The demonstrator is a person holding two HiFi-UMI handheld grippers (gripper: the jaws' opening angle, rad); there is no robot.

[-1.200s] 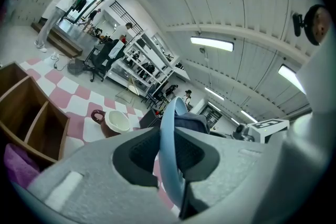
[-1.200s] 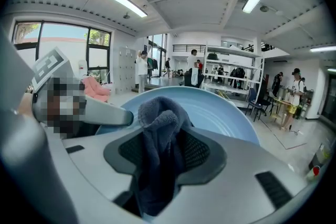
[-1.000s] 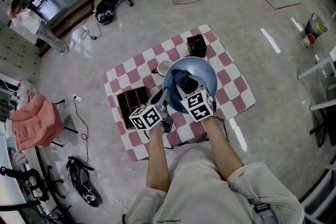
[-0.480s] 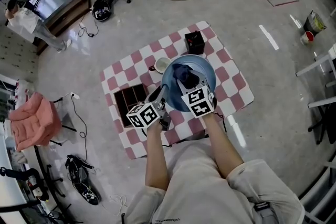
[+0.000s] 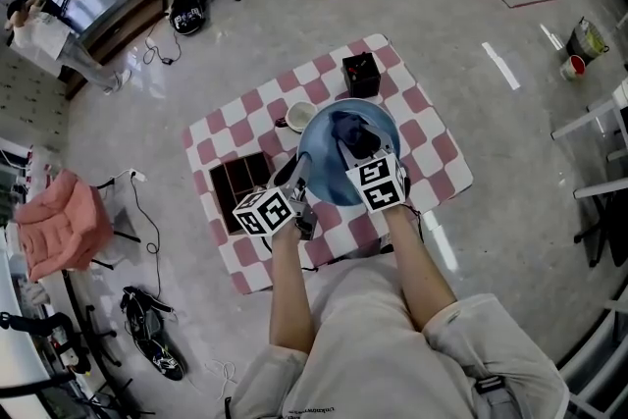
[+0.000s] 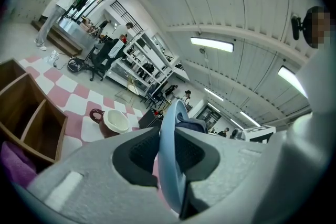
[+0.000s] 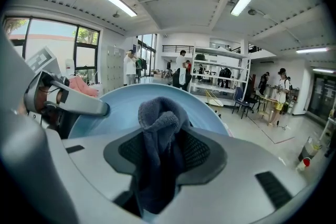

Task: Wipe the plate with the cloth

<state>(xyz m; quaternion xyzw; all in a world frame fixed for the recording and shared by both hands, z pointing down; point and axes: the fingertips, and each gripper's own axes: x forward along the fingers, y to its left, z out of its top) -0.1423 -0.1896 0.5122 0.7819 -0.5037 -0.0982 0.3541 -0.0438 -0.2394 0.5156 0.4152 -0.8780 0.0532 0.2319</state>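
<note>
A pale blue plate (image 5: pixel 324 167) is held tilted above the pink-and-white checked table (image 5: pixel 432 162). My left gripper (image 5: pixel 292 183) is shut on the plate's near-left rim; the left gripper view shows the rim (image 6: pixel 169 149) edge-on between the jaws. My right gripper (image 5: pixel 355 150) is shut on a dark blue cloth (image 5: pixel 348 130) that lies against the plate's inner face. In the right gripper view the cloth (image 7: pixel 157 128) bunches between the jaws in front of the plate (image 7: pixel 113 105), with the left gripper (image 7: pixel 102 109) at that view's left.
On the table stand a white-lined brown cup (image 5: pixel 291 122), a black box (image 5: pixel 361 73) at the far edge and a dark wooden divided tray (image 5: pixel 234 183) at the left. Chairs, cables, shoes and a pink garment (image 5: pixel 54 231) surround the table on the floor.
The cloth and right gripper have shifted slightly up the plate, toward its far side. The left gripper keeps its hold on the rim.
</note>
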